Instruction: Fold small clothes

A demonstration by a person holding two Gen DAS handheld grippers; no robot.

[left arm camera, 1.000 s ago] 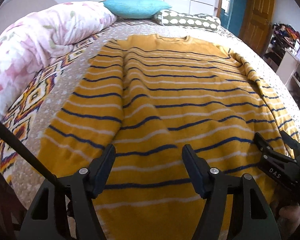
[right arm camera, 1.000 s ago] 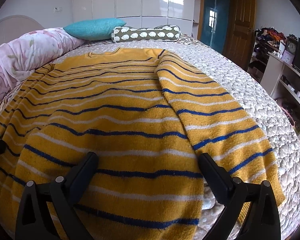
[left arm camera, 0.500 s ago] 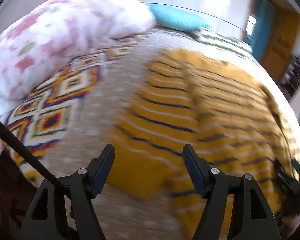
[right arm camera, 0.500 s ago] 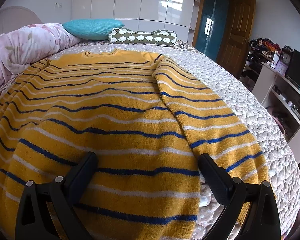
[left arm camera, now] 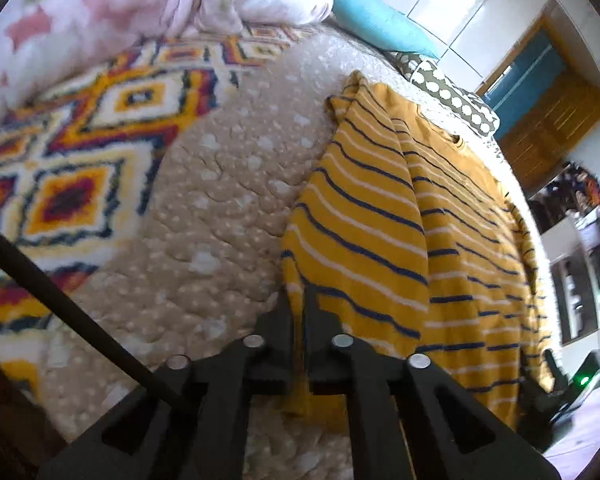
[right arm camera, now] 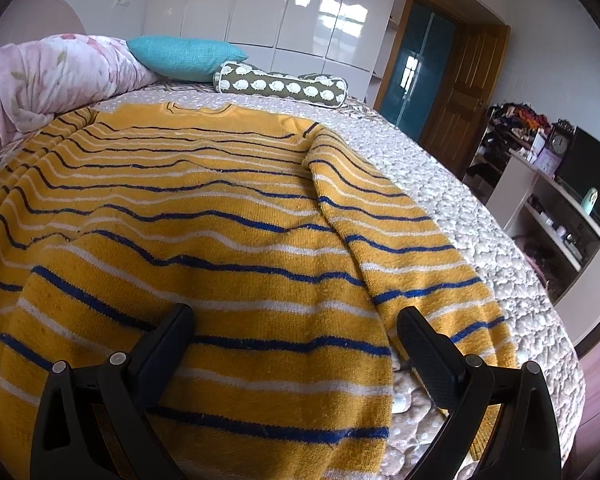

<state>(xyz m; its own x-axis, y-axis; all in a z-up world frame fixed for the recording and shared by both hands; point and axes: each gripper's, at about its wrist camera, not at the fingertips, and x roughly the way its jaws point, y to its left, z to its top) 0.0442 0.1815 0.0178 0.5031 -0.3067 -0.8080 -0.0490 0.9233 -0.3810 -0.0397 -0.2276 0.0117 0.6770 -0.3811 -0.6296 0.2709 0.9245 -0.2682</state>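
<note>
Two grippers work the striped sweater (right arm camera: 204,240) spread on the bed (left arm camera: 220,200). Left gripper (left arm camera: 299,300) has just closed, pinching the sweater's left edge, probably to fold it inward; right gripper (right arm camera: 296,336) hovers wide open above its hem.

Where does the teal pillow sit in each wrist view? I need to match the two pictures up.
Left wrist view: the teal knitted pillow lies at the top, right of centre, tilted, beyond the yellow striped sweater.
Right wrist view: the pillow sits upper left, at the far end of the bed.
Shared landmark: the olive bolster with white sheep print, beside the pillow in both.
</note>
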